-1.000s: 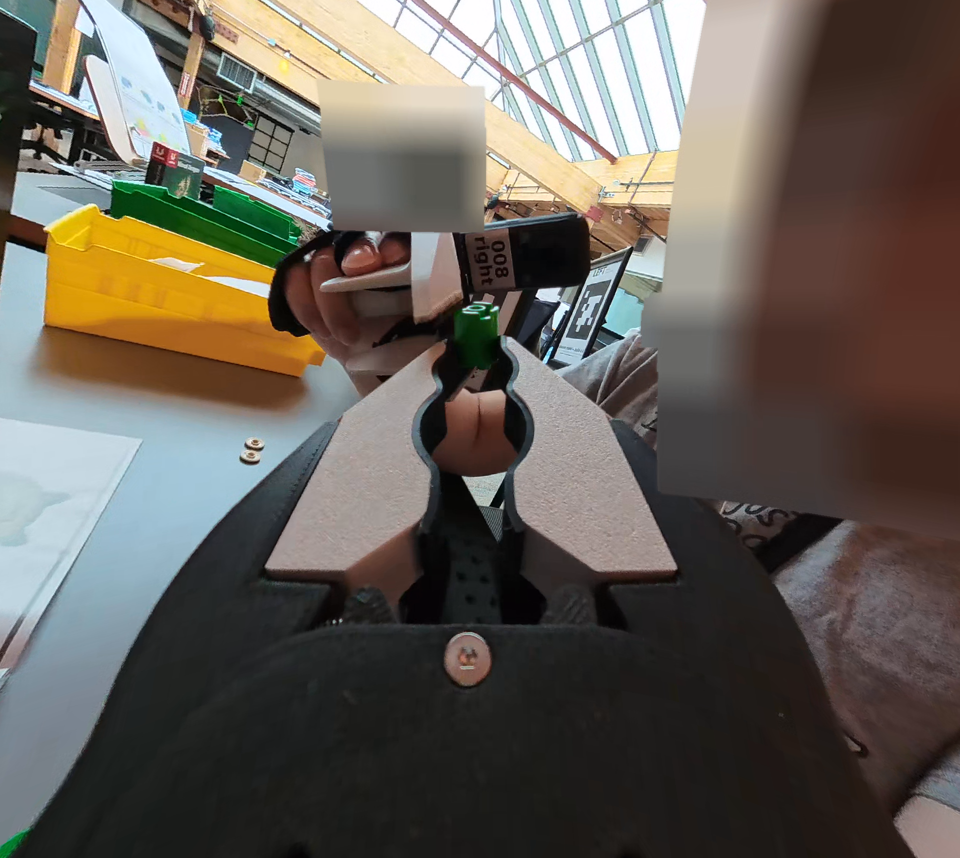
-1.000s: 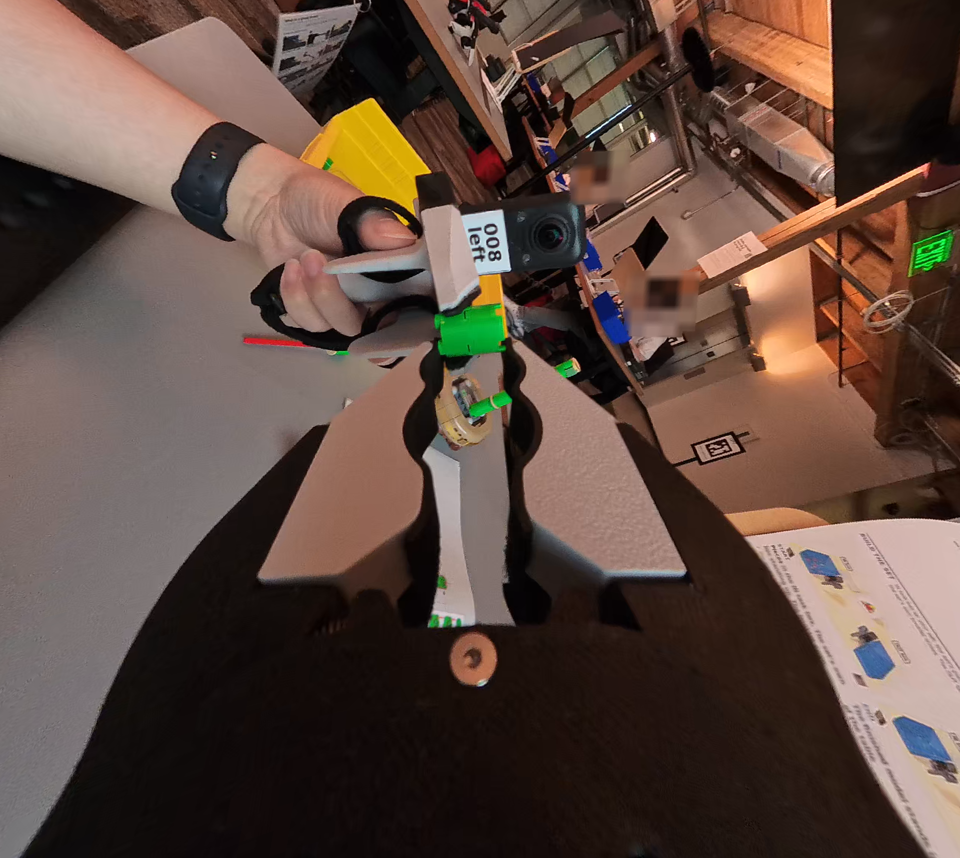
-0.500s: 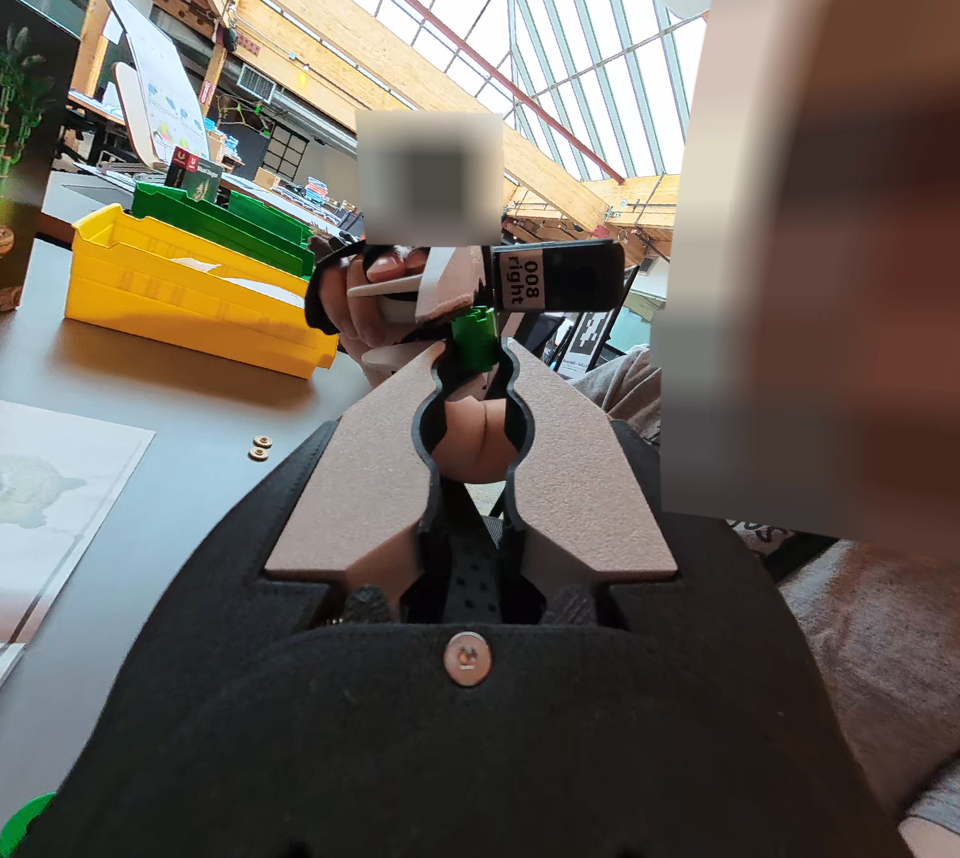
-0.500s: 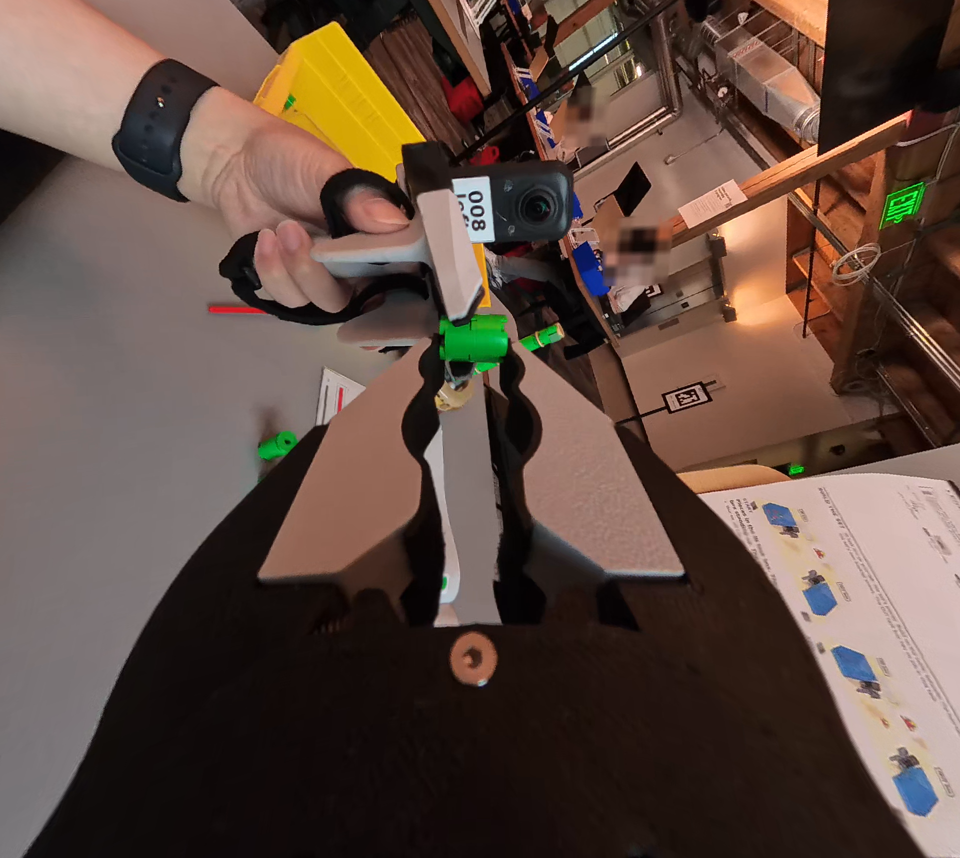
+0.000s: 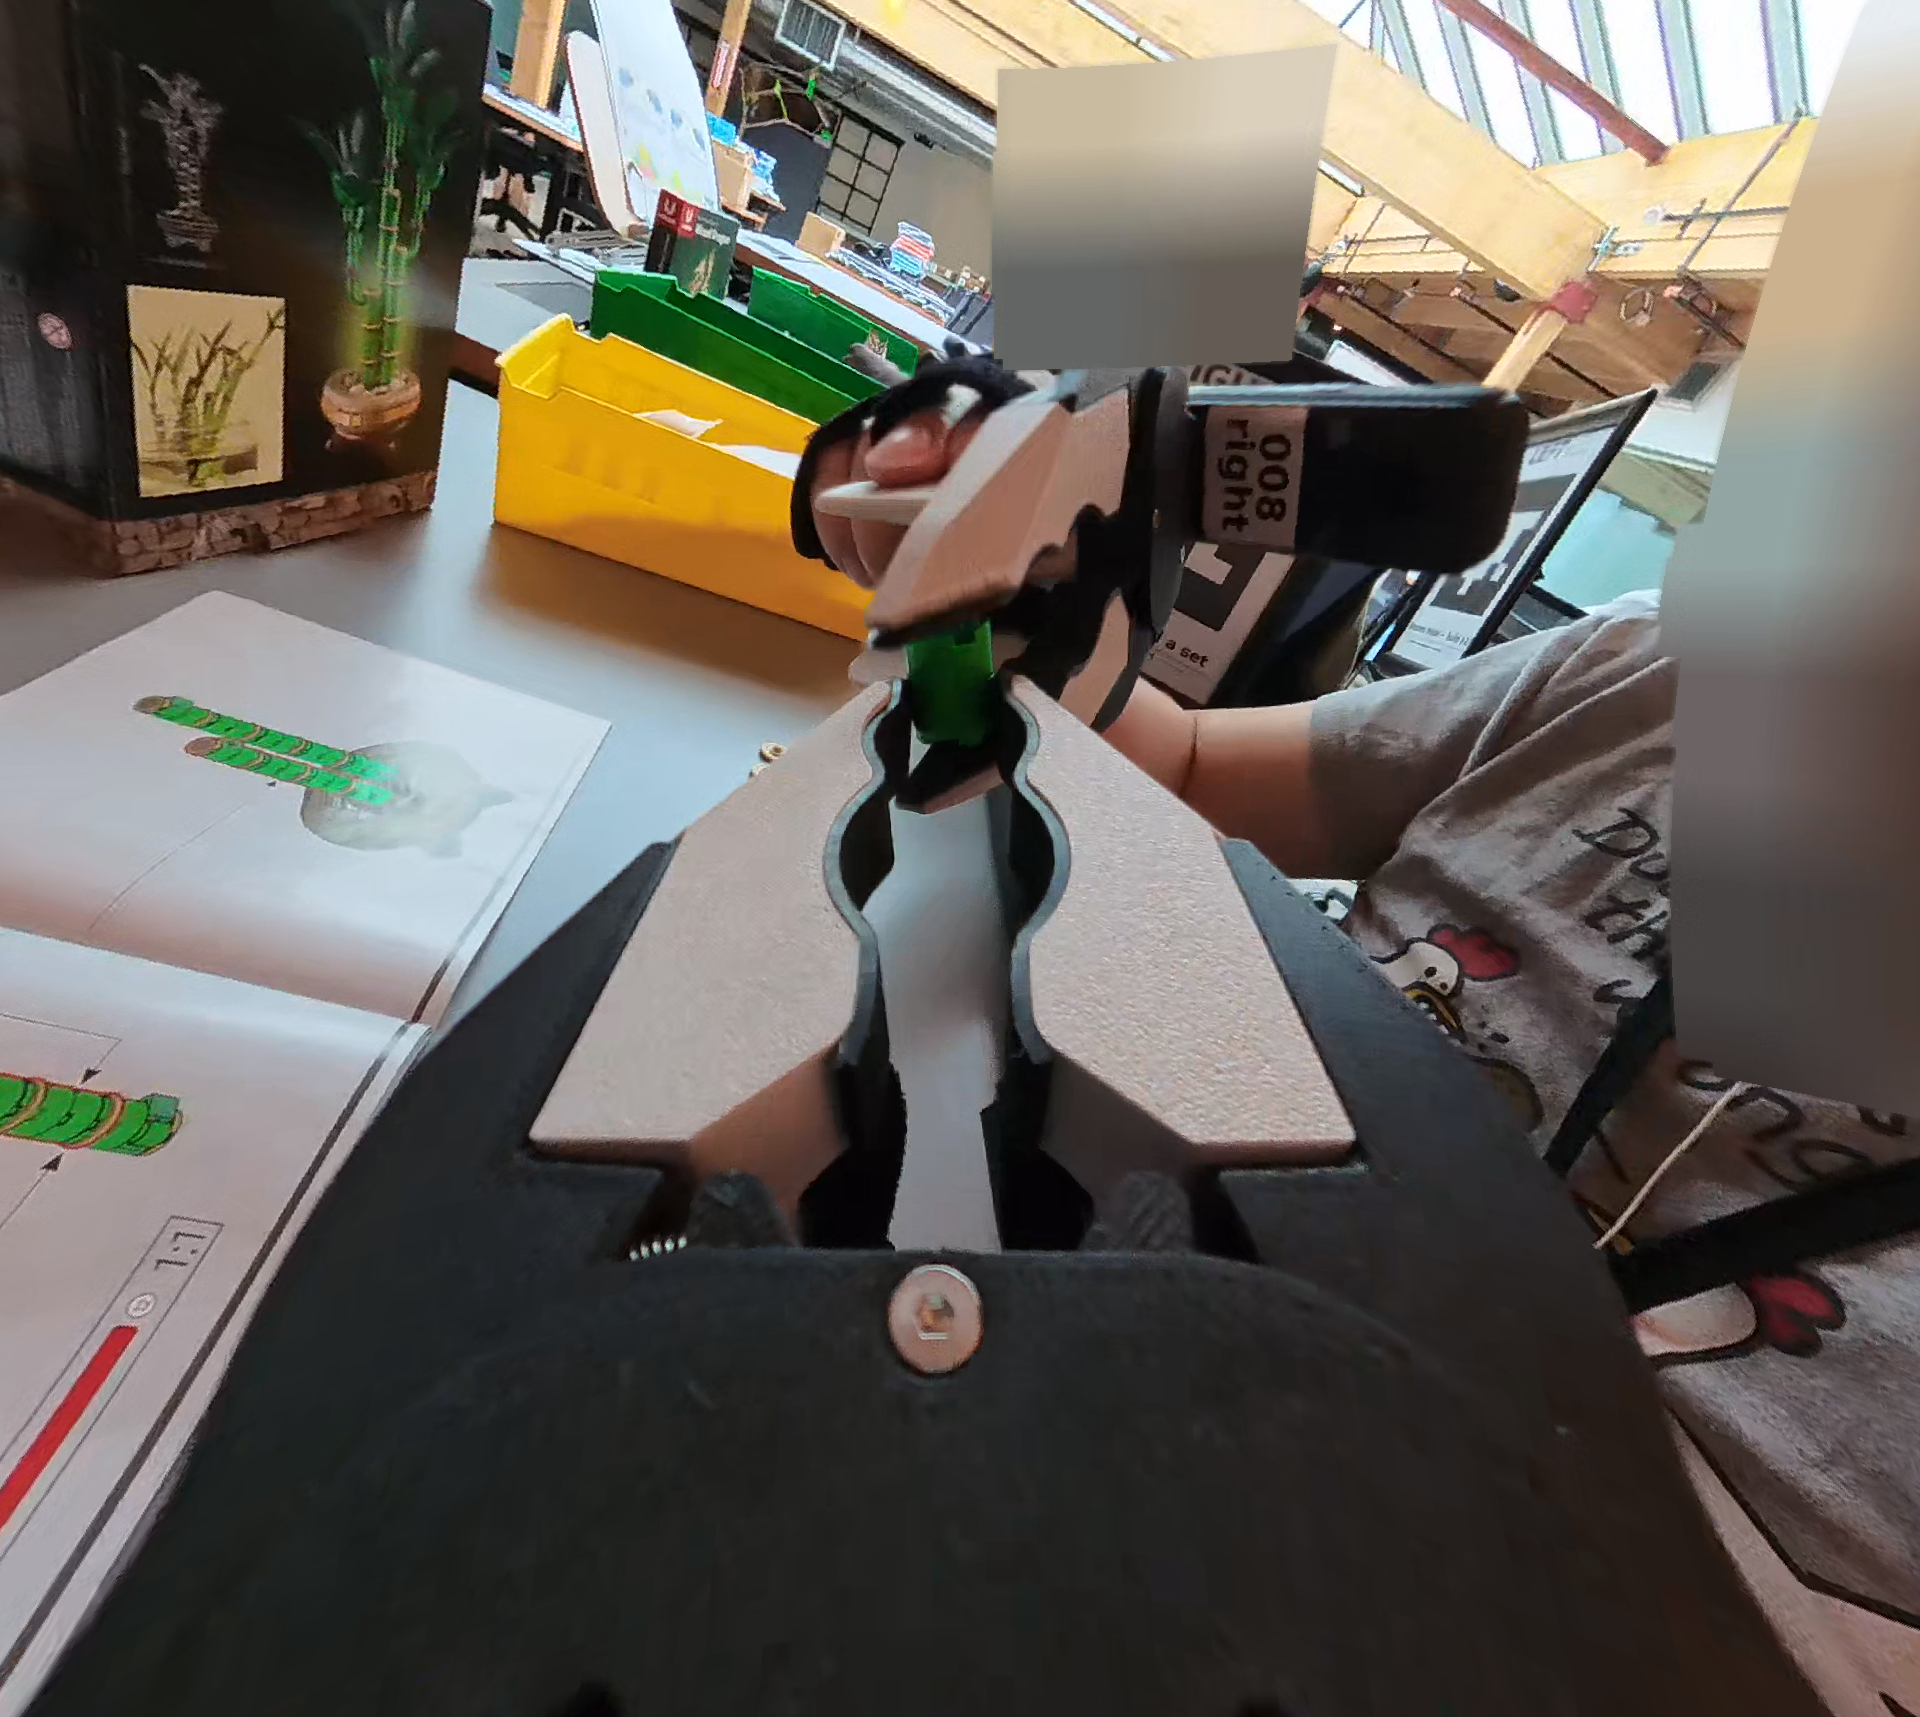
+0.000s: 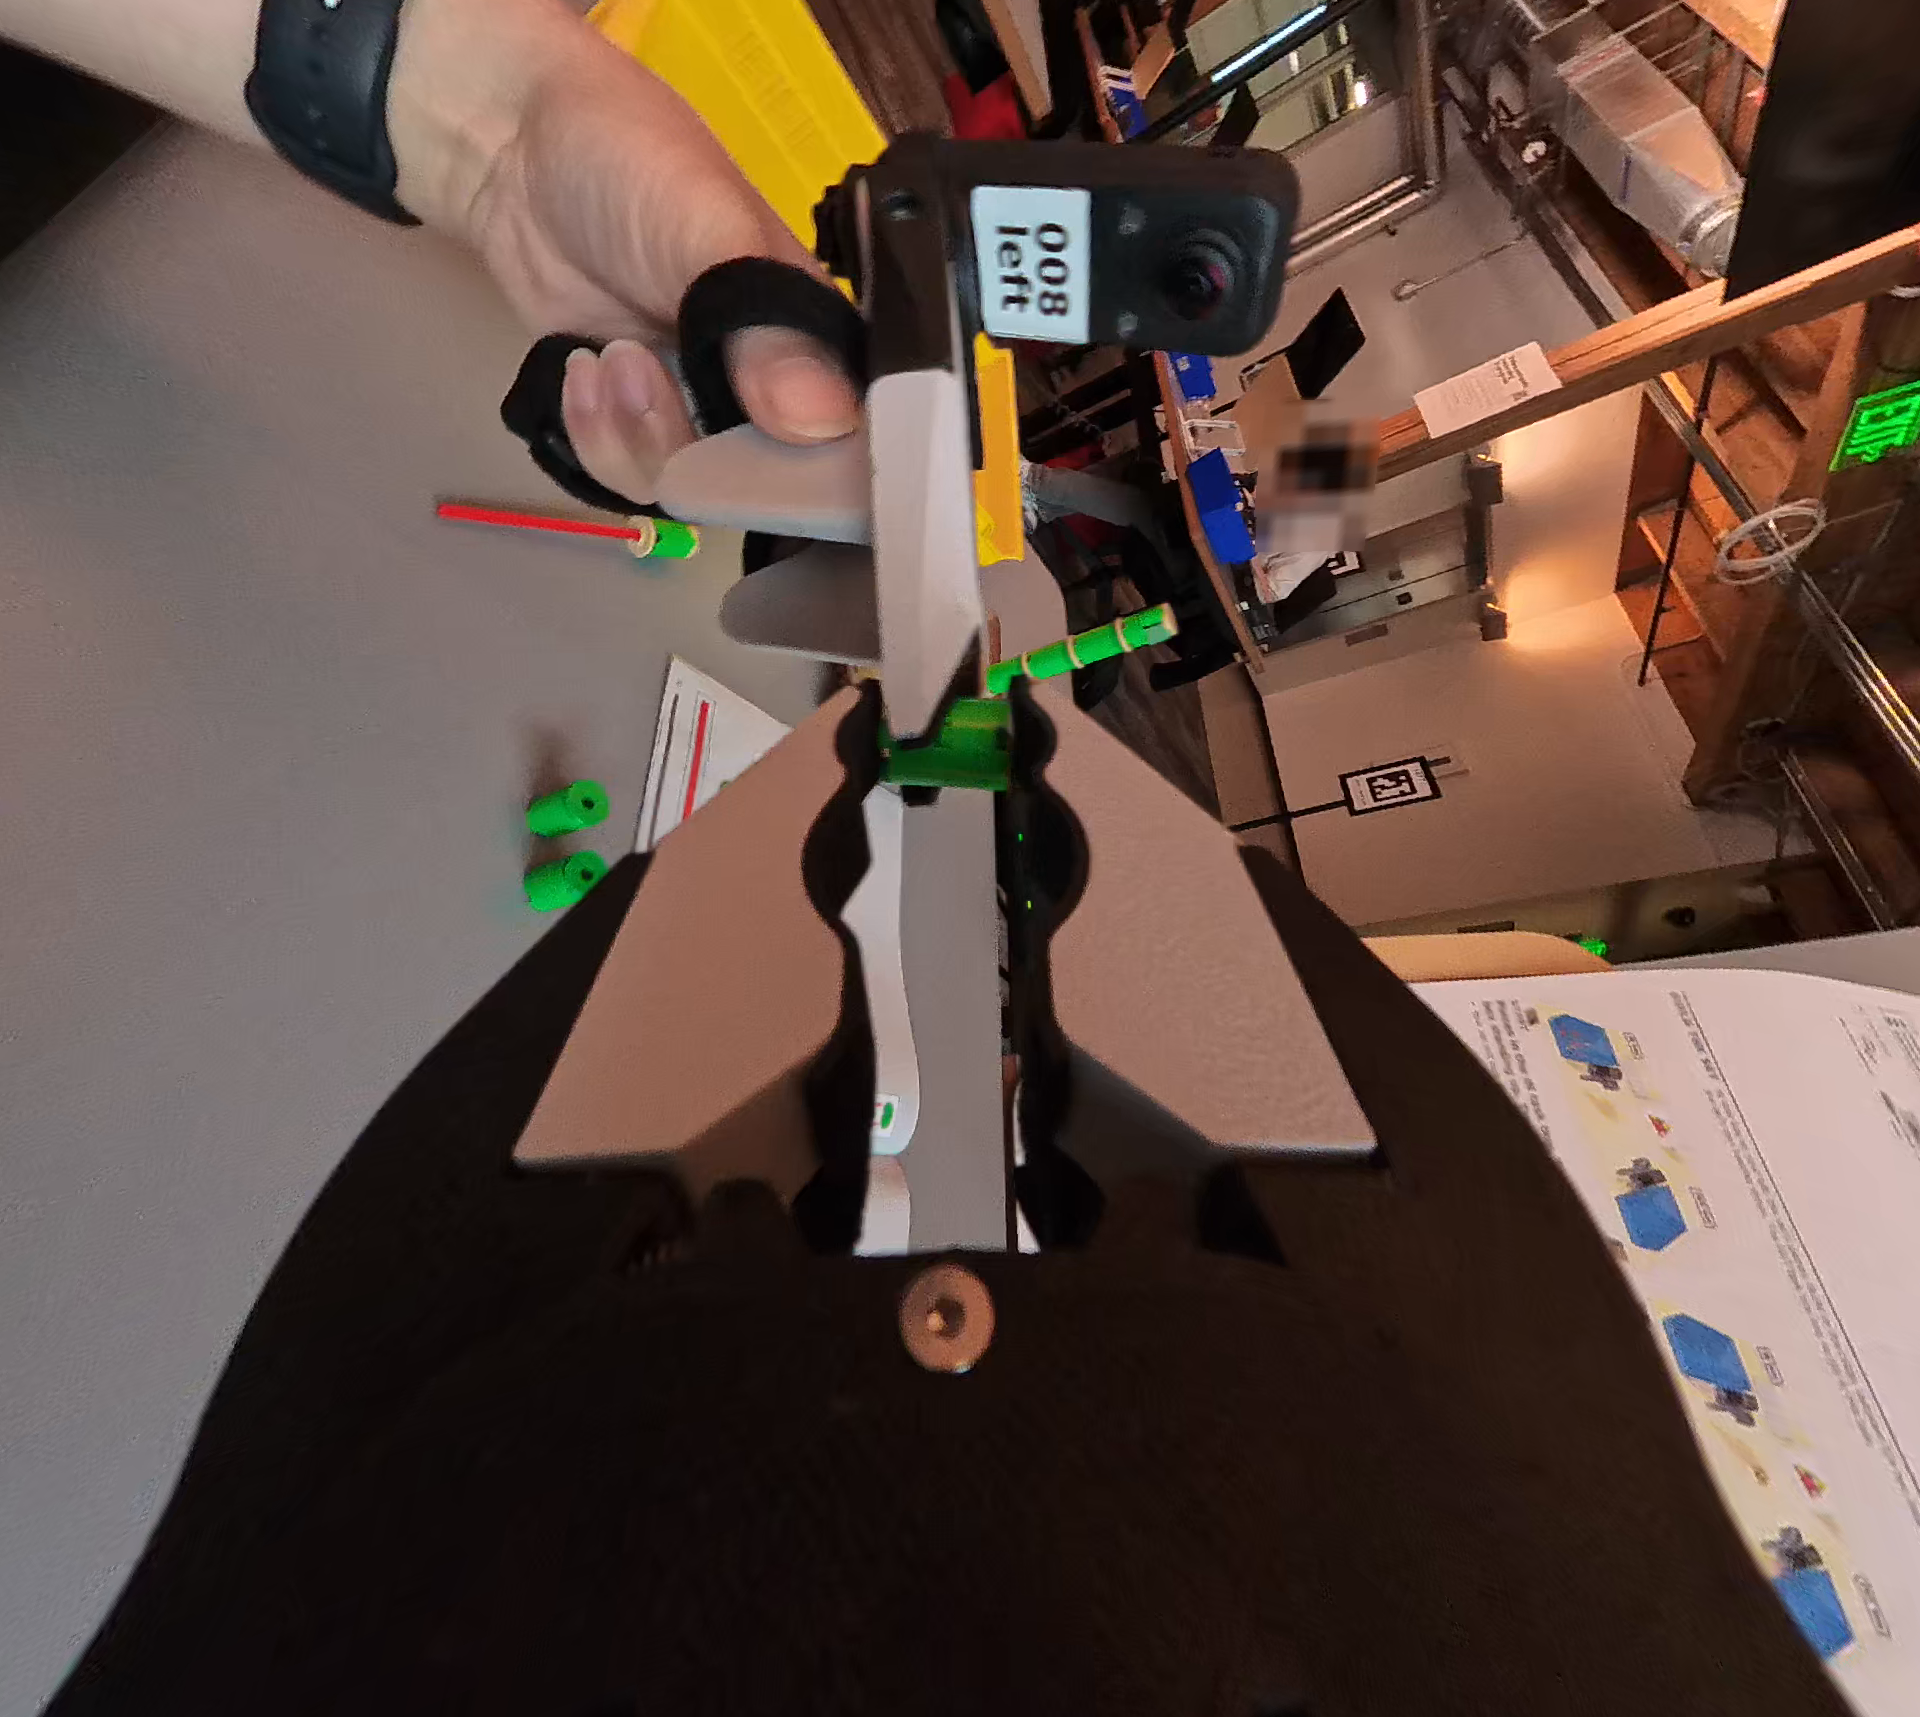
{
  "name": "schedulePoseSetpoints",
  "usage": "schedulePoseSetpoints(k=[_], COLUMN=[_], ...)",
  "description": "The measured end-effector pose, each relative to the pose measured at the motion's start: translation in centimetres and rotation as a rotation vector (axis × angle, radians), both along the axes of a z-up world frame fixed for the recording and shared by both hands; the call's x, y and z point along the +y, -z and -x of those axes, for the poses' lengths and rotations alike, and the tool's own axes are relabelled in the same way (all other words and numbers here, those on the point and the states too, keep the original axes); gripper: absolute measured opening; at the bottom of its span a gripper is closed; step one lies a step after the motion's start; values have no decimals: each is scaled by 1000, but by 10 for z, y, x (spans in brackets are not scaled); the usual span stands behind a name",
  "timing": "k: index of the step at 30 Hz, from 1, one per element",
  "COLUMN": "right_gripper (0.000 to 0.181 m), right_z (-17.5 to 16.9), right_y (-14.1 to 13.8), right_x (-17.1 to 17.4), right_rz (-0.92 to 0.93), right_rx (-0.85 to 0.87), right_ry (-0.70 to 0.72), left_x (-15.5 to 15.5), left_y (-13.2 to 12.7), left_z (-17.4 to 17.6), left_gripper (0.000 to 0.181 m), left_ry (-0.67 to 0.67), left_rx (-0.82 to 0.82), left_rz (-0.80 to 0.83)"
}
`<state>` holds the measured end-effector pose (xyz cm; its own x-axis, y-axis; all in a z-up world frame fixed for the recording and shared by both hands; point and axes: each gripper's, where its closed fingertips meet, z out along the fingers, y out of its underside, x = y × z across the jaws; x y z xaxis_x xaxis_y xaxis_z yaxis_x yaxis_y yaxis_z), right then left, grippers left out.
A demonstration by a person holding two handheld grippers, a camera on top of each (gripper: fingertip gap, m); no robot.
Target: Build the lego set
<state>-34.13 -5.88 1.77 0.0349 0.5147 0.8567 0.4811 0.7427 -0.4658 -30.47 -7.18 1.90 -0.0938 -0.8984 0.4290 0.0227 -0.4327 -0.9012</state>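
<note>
A small green round Lego piece (image 5: 951,685) is pinched between the tips of my left gripper (image 5: 951,717), which is shut on it. My right gripper (image 5: 920,633) comes in from above, tip to tip, and its jaws close on the same green piece. In the right wrist view the green piece (image 6: 961,753) sits between the tips of my right gripper (image 6: 948,737), and my left gripper (image 6: 925,691) presses on it from above. Both are held above the grey table (image 5: 623,628).
A Lego box (image 5: 208,213), a yellow bin (image 5: 665,472) and a green bin (image 5: 727,337) stand at the back left. An open instruction booklet (image 5: 260,836) lies at the left. A red axle (image 6: 540,521), two green cylinders (image 6: 566,807) and a green stalk (image 6: 1081,649) lie on the table. My left and right fingertips are right by each other.
Both grippers have tilted down toward the table and moved closer together, still meeting on the green piece. The box, booklet and loose green pieces have come into view.
</note>
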Motion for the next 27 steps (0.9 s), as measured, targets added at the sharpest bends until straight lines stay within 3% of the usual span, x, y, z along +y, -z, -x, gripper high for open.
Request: schedulePoseSetpoints(k=[7, 8, 10, 11, 20, 27], right_gripper=[22, 26, 53, 55, 46, 46], right_z=[1, 1, -6, -11, -59, -40], right_y=[4, 2, -2, -4, -14, 2], right_x=[6, 9, 21, 23, 41, 39], right_rz=[71, 90, 86, 90, 102, 58], right_rx=[12, 30, 38, 33, 30, 21], right_ry=[22, 37, 101, 107, 147, 106], left_x=[6, 8, 13, 17, 39, 48], left_y=[3, 2, 2, 2, 7, 8], left_z=[1, 2, 5, 7, 9, 4], left_gripper=[14, 13, 13, 13, 13, 14], left_ry=[-13, -23, -43, -60, -125, -105], left_rx=[7, 1, -8, -23, -89, -194], left_rz=[52, 61, 95, 124, 280, 425])
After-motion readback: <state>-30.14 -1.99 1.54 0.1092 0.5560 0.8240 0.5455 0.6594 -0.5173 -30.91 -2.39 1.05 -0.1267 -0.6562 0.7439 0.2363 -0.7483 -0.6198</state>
